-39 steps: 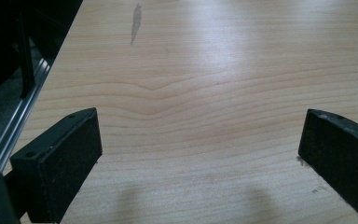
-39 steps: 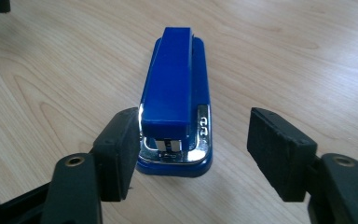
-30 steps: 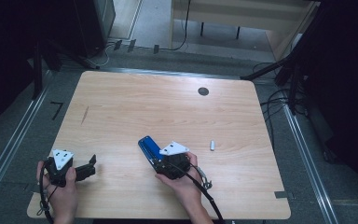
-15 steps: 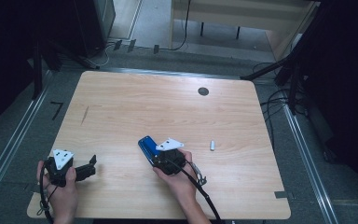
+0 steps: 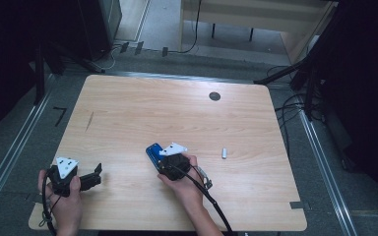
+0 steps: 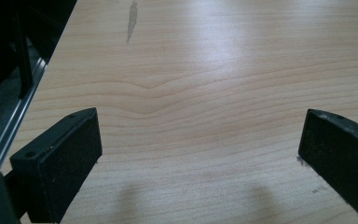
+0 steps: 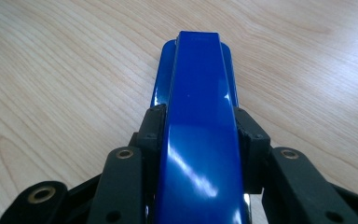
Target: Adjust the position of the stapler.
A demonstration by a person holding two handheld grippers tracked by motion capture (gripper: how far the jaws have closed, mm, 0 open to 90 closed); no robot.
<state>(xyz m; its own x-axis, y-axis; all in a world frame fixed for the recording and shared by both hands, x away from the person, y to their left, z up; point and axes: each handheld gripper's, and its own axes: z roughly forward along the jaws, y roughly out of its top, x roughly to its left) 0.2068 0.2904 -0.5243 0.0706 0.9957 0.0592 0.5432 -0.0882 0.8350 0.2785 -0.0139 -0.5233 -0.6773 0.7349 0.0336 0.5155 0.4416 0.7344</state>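
Note:
A glossy blue stapler (image 5: 152,151) lies on the wooden table (image 5: 177,118), near its front middle. My right gripper (image 5: 161,160) comes at it from the near side. Its jaws have just been closing, and in the right gripper view both black pads (image 7: 151,128) press on the sides of the stapler (image 7: 200,93). My left gripper (image 5: 97,175) rests at the table's front left corner. In the left gripper view its fingers (image 6: 60,158) stand wide apart over bare wood, with nothing between them.
A small silver cylinder (image 5: 223,153) lies just right of the right hand. A black round disc (image 5: 214,96) sits near the far edge. A dark streak (image 5: 89,121) marks the wood at the left. Metal rails run along both sides of the table.
My right gripper has slid a little left and forward onto the stapler and its jaws have narrowed around it. The left gripper and the stapler have stayed in place.

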